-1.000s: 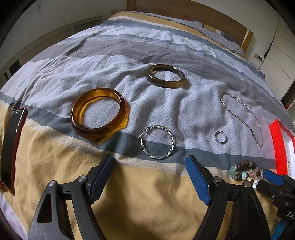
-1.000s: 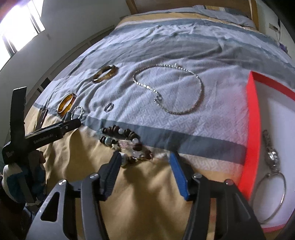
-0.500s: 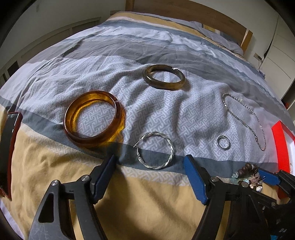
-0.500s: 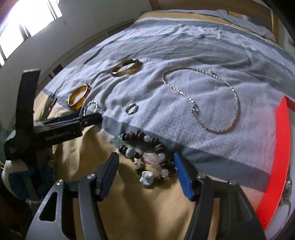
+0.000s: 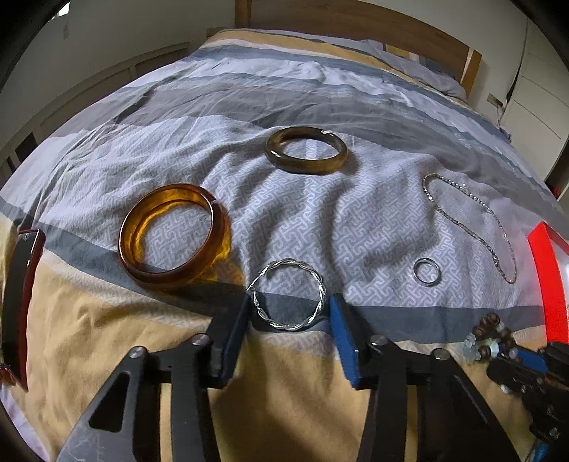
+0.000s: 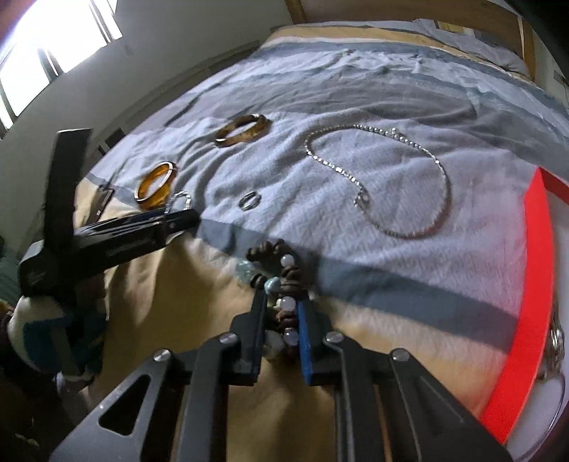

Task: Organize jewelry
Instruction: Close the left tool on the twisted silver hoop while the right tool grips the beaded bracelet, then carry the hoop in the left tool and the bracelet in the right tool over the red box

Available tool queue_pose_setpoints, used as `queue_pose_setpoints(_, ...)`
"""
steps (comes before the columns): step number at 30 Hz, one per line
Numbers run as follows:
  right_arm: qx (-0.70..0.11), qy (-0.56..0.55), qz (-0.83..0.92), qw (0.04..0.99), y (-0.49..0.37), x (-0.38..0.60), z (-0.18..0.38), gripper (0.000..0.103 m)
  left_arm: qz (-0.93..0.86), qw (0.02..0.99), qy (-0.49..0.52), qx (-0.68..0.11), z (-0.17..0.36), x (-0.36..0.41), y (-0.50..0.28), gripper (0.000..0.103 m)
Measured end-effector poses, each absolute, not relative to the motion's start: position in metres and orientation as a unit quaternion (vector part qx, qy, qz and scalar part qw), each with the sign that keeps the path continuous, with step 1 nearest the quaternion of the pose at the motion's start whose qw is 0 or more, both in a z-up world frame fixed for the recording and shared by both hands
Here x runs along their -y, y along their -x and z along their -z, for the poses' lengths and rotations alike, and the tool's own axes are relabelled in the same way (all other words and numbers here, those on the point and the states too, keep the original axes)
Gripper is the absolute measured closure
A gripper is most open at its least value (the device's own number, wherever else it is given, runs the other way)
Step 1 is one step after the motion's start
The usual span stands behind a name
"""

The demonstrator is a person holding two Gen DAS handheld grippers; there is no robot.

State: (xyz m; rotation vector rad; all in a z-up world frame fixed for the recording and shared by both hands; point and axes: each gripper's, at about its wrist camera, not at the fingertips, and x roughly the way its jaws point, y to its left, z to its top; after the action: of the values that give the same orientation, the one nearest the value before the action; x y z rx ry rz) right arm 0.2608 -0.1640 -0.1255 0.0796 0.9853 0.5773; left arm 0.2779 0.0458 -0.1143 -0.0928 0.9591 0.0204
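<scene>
My right tool (image 6: 281, 312) has just closed on the beaded bracelet (image 6: 281, 273) — ready to lift; left tool (image 5: 288, 320) has narrowed, its jaws flanking the twisted hoop (image 5: 288, 295), contact unclear.

I see a striped bedspread (image 5: 249, 117) over a bed with wooden headboard (image 5: 355, 25), a bright window (image 6: 53, 46) and a white cabinet (image 5: 533, 106)

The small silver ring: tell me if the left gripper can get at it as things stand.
Probably not right away: the left gripper has just been closing around the twisted silver hoop. The small silver ring lies apart on the bedspread, uncovered.
</scene>
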Motion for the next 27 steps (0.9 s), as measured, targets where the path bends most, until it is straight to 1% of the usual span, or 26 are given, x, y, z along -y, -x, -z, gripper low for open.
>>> queue_pose_setpoints(3,-0.454,-0.059,-0.275,0.846,-0.249,0.173,0.12,0.09,-0.01,0.888,0.05,-0.458,0.112,-0.046,-0.276,0.064)
queue_pose_setpoints(6,-0.444,-0.076,-0.279,0.848,-0.241,0.179,0.112,0.095,-0.007,0.89,0.058,-0.453,0.11,-0.047,-0.273,0.065)
queue_pose_setpoints(15,-0.407,-0.112,-0.283,0.861,-0.226,0.2,0.071,0.095,0.025,0.895,0.086,-0.437,0.093,-0.044,-0.257,0.065)
queue_pose_setpoints(27,-0.373,-0.121,-0.26,0.882,-0.196,0.223,0.024,0.095,0.066,0.911,0.088,-0.396,0.039,-0.035,-0.217,0.065)
